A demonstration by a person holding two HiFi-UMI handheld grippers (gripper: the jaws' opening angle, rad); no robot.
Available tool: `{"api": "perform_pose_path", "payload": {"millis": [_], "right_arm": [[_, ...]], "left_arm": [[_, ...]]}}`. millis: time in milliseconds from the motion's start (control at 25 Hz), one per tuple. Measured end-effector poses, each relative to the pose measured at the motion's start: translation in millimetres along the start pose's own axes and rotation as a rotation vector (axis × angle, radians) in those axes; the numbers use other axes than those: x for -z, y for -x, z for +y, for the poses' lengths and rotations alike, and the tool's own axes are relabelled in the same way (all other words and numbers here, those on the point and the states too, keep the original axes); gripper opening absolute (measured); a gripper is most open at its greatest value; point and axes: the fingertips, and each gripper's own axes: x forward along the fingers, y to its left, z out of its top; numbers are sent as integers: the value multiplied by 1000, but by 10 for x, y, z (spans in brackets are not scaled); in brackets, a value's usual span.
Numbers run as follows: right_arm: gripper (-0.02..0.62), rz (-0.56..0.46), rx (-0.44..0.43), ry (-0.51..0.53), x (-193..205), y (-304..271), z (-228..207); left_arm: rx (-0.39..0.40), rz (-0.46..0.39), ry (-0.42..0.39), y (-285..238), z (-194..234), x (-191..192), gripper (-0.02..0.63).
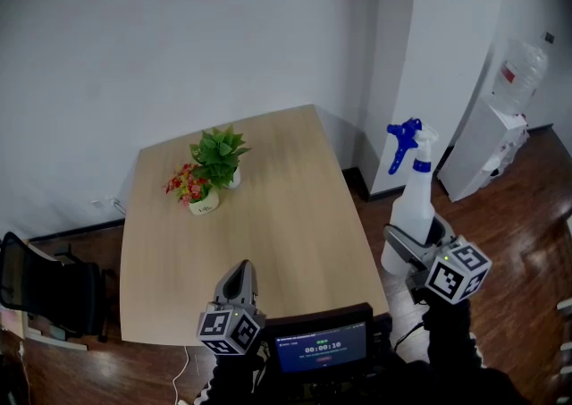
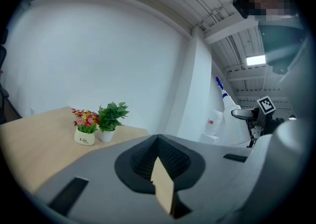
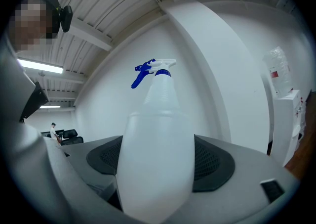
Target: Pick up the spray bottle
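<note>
The white spray bottle (image 1: 413,206) with a blue trigger head stands upright in the air just past the table's right edge. My right gripper (image 1: 413,249) is shut on its lower body. In the right gripper view the bottle (image 3: 157,158) fills the gap between both dark pads, and its nozzle points left. My left gripper (image 1: 238,283) hovers over the table's near edge with its jaws together and nothing between them. The left gripper view shows its closed jaws (image 2: 160,168) and the bottle (image 2: 227,100) far off to the right.
The wooden table (image 1: 277,215) carries a green potted plant (image 1: 222,155) and a small pot of red flowers (image 1: 190,189) at its far left. A white water dispenser (image 1: 487,144) stands at the right wall, a black chair (image 1: 45,291) at the left. A dark screen device (image 1: 322,345) sits near me.
</note>
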Motion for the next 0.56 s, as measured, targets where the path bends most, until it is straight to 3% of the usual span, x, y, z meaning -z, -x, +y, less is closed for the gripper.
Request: {"api": "perform_pose_path", "payload": {"millis": [560], "right_arm": [[391,-3,1,7,-14,17,11]], "left_arm": [[7,-4,-3,11,-31,-26,-5]]}}
